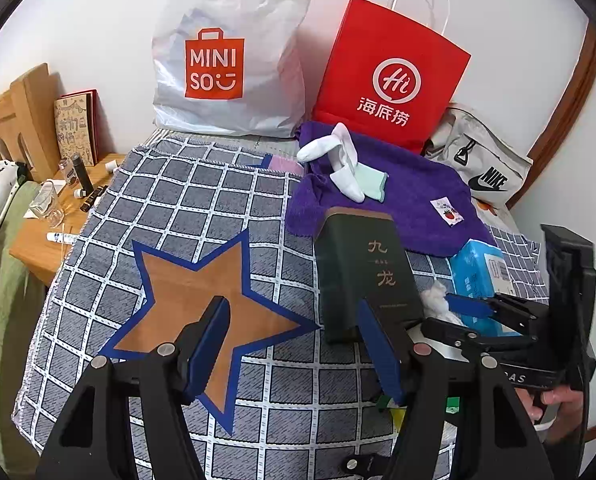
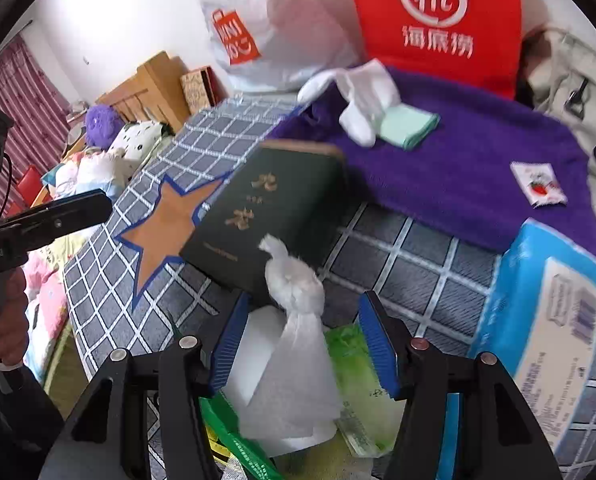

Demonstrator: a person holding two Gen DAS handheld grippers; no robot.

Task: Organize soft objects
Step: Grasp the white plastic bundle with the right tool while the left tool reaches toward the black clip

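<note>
Both grippers [image 1: 293,344] [image 2: 304,344] released; right straddles tissue [image 2: 293,320], green box [image 2: 257,216] just behind.

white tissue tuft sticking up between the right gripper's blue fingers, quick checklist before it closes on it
1. Crumpled white tissue tuft lies between the blue pads of the right gripper: ok.
2. Pads pressing the tuft: not ok, a gap shows on both sides.
3. Dark green box with gold characters clear of the pads: ok, it lies just beyond them.
4. Blue plastic tissue pack clear of the right pad: ok.
5. Left gripper out of the way: ok, open over the orange star on the checked cloth, holding nothing.
6. Whether the tuft is attached to the white roll below it: cannot tell.
</note>
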